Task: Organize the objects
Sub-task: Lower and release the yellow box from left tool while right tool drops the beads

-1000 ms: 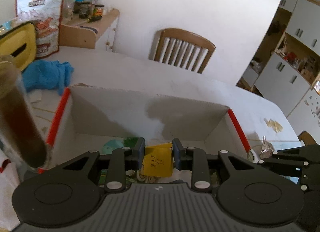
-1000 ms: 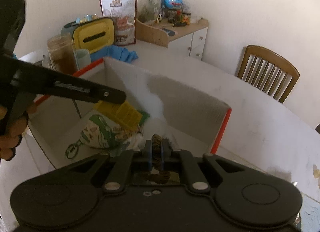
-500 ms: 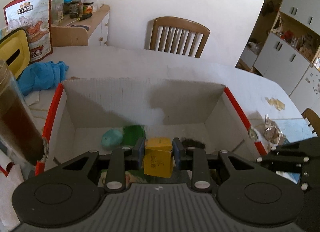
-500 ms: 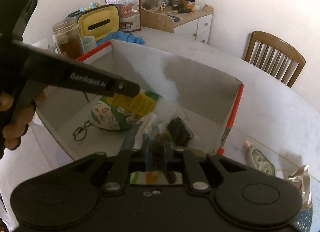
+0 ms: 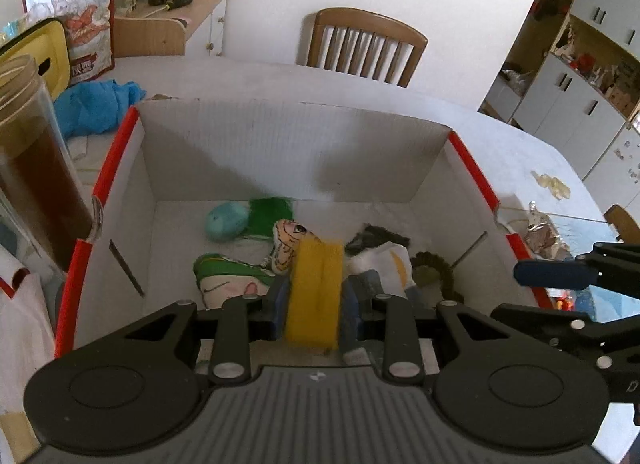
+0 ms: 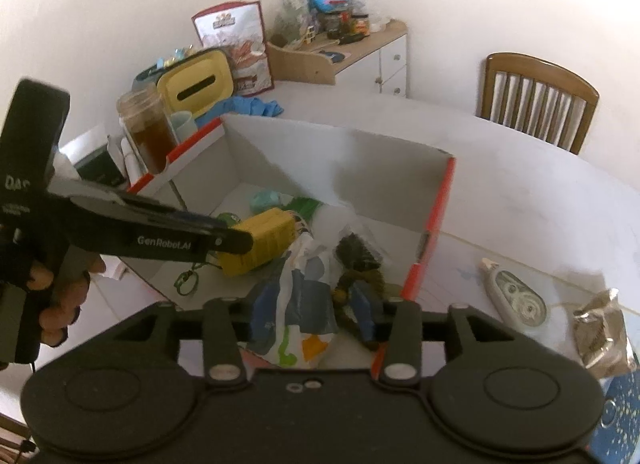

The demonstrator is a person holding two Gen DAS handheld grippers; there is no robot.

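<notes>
Soft daylight, fisheye-bent edges — right-wrist view blurry w/ motion

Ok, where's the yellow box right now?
The yellow box is clamped in the left tool, held over the middle of the white cardboard box, just above the cartoon-print pouch inside.

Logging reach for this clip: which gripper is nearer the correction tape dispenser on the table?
Right. The right gripper hangs over the box's right edge, with the tape dispenser just outside that wall. The left gripper holds a yellow block over the box's far side.
</notes>
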